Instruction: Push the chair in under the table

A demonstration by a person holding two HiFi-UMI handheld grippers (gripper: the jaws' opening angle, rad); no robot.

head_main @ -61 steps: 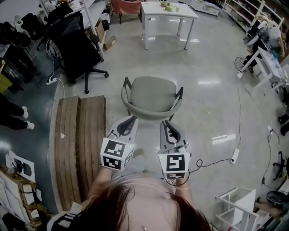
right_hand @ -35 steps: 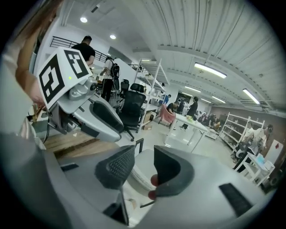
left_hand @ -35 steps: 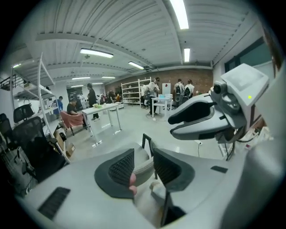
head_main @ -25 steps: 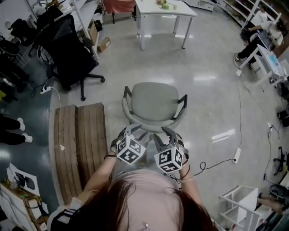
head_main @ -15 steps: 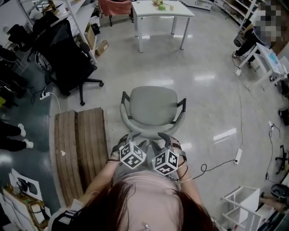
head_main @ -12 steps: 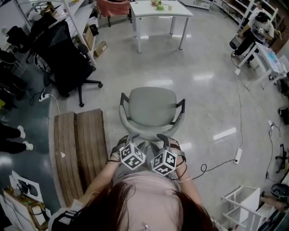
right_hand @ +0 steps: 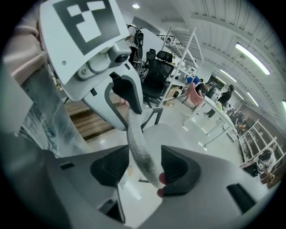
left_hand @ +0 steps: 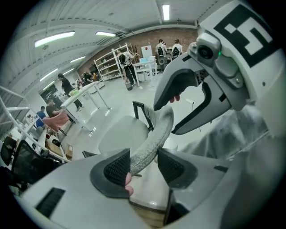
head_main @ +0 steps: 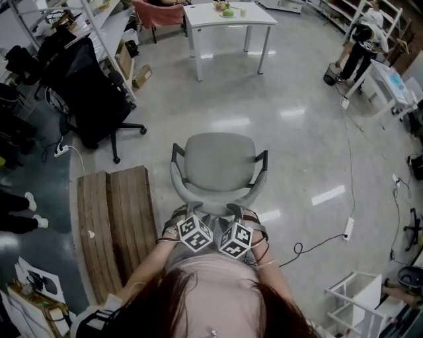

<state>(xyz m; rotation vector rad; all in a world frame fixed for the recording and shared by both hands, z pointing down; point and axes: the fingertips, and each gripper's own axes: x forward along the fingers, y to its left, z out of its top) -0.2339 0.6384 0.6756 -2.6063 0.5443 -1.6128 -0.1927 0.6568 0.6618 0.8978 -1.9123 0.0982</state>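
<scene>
my left gripper [left_hand: 144, 166] and my right gripper [right_hand: 142, 166] are side by side at the near curved back [head_main: 206, 198] of the grey chair [head_main: 217, 156], each one with the back's rim between its two pads. the left jaws are spread, with the rim close to one pad and a gap at the other, and the right jaws are opening and do not press the rim. the chair stands on the shiny floor [head_main: 304, 132], well apart from the white table [head_main: 221, 14] at the far side.
</scene>
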